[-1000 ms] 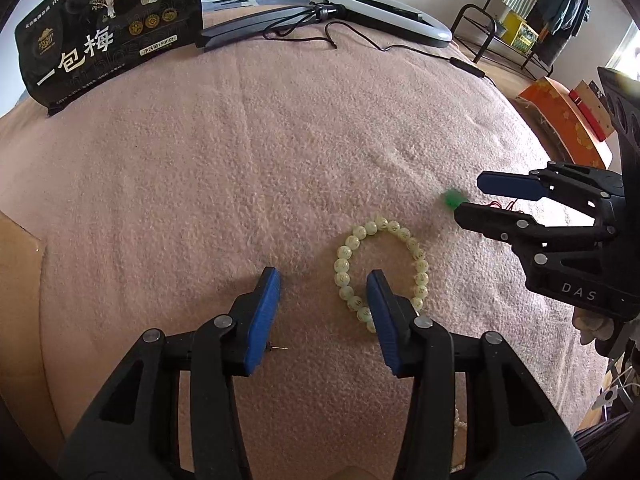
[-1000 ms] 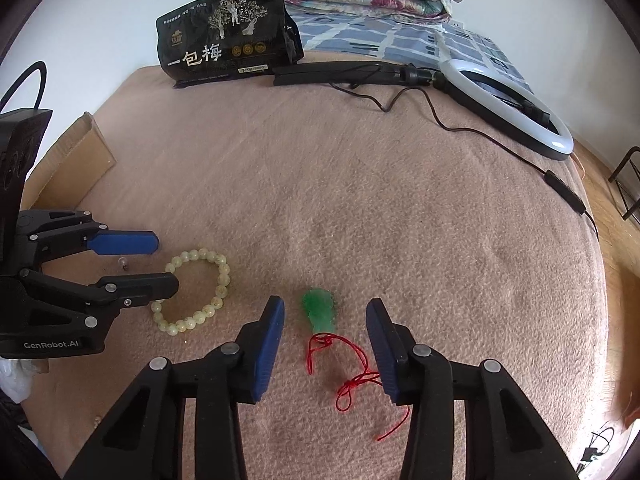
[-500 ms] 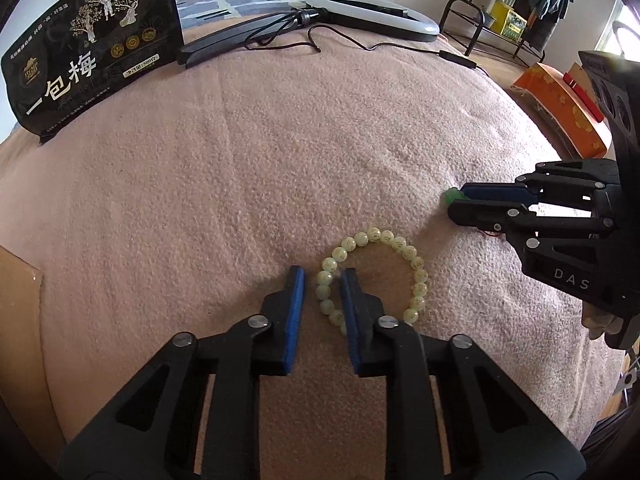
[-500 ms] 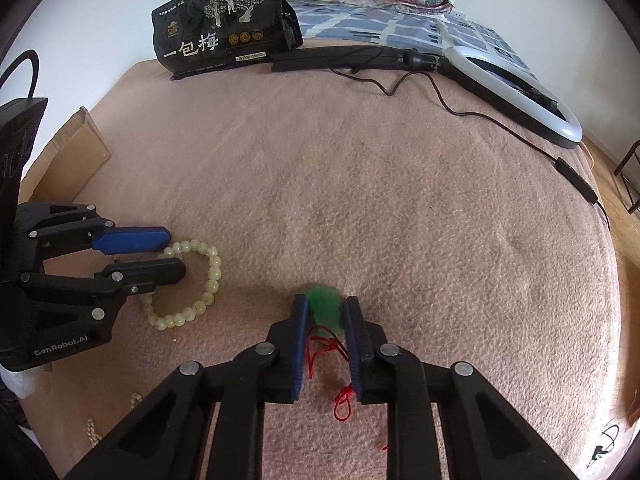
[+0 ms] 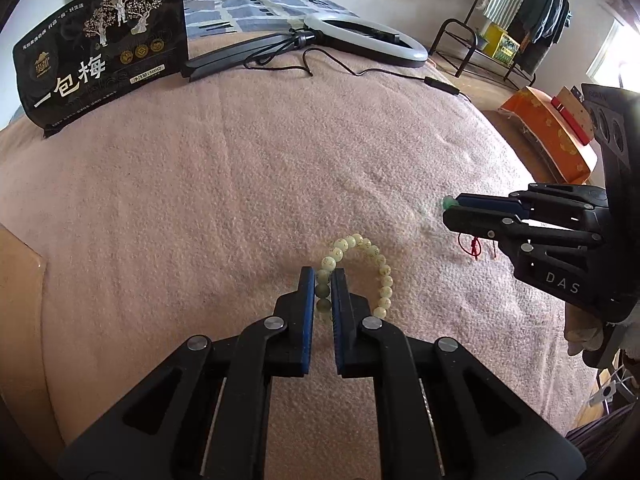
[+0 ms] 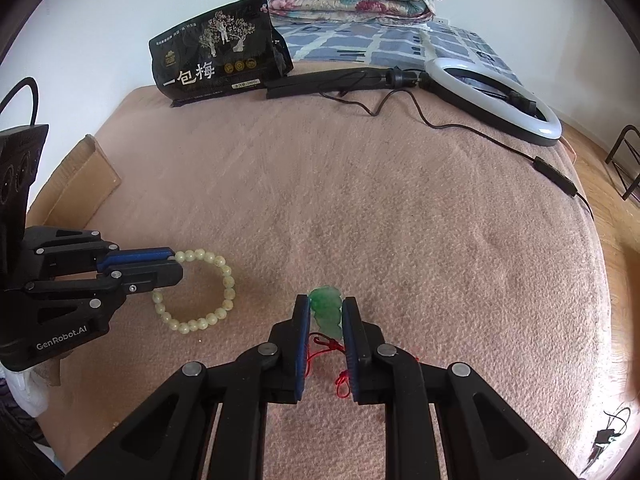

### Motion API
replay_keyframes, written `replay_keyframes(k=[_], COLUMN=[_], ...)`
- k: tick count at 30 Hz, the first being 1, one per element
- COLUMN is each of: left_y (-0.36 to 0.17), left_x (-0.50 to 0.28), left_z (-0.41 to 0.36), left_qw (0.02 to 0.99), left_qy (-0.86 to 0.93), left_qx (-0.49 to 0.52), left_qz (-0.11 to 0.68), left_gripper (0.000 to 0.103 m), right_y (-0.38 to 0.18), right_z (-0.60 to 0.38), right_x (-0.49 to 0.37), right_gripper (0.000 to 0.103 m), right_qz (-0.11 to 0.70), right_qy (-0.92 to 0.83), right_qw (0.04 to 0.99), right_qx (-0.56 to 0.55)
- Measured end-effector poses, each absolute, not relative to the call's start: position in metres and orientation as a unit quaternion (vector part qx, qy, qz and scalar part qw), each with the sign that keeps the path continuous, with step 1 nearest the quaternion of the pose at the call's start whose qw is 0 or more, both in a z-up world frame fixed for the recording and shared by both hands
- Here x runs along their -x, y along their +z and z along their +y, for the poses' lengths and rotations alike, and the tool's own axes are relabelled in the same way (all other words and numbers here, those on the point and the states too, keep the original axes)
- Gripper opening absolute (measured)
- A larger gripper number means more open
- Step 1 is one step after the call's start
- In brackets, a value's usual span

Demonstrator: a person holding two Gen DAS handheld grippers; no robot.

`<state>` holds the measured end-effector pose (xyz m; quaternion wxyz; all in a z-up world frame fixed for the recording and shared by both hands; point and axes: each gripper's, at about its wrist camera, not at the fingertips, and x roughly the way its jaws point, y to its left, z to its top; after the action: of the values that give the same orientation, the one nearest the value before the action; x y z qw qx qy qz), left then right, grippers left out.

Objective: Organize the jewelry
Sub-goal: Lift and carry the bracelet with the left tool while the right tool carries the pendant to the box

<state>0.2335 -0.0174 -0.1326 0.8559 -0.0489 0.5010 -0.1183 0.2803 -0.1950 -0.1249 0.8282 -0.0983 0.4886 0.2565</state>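
Note:
A pale green bead bracelet (image 5: 372,256) (image 6: 216,280) lies on the pink blanket (image 5: 240,184). My left gripper (image 5: 323,280) (image 6: 176,264) is shut on the bracelet's left side, with beads pinched between its blue pads. A green jade pendant (image 6: 326,308) on a red cord (image 6: 324,346) sits to the right of the bracelet. My right gripper (image 6: 326,306) (image 5: 450,206) is shut on the pendant, whose green tip pokes out past the fingertips. The red cord (image 5: 474,246) trails under the right gripper.
A black snack bag (image 5: 104,56) (image 6: 218,60) stands at the far edge. A ring light (image 5: 360,42) (image 6: 492,100) with its cable lies at the back. A cardboard box (image 6: 76,184) sits at the left edge. An orange box (image 5: 548,132) rests off the bed to the right.
Both grippers went from open to shut: the left closed on the bracelet's beads, the right closed on the green pendant. Neither hand shifted much.

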Motion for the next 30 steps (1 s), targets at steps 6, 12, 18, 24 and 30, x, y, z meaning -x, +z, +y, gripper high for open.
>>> replay_keyframes(k=[6, 12, 18, 24, 30], left_y=[-0.114, -0.099, -0.081, -0.063, -0.043], left_x=[-0.221, -0.205, -0.187, -0.169, -0.148], left_z=[-0.02, -0.02, -0.014, -0.004, 0.007], left_qw=[0.864, 0.869, 0.875, 0.882, 0.888], left_qy=[-0.124, -0.125, -0.123, -0.118, -0.116], left_qx=[0.047, 0.047, 0.046, 0.048, 0.056], left_qz=[0.487, 0.476, 0.465, 0.454, 0.442], left_gripper=[0.006, 0.006, 0.006, 0.006, 0.006], right_y=[-0.105, -0.09, -0.069, -0.042, -0.018], right_z=[-0.2, -0.206, -0.211, -0.213, -0.212], right_x=[-0.271, -0.26, -0.248, -0.235, -0.222], right_gripper=[0.014, 0.014, 0.014, 0.014, 0.014], right_qz=[0.478, 0.471, 0.461, 0.446, 0.433], right_qy=[0.254, 0.251, 0.25, 0.251, 0.253], right_qw=[0.836, 0.842, 0.849, 0.857, 0.863], right_qx=[0.089, 0.082, 0.07, 0.065, 0.06])
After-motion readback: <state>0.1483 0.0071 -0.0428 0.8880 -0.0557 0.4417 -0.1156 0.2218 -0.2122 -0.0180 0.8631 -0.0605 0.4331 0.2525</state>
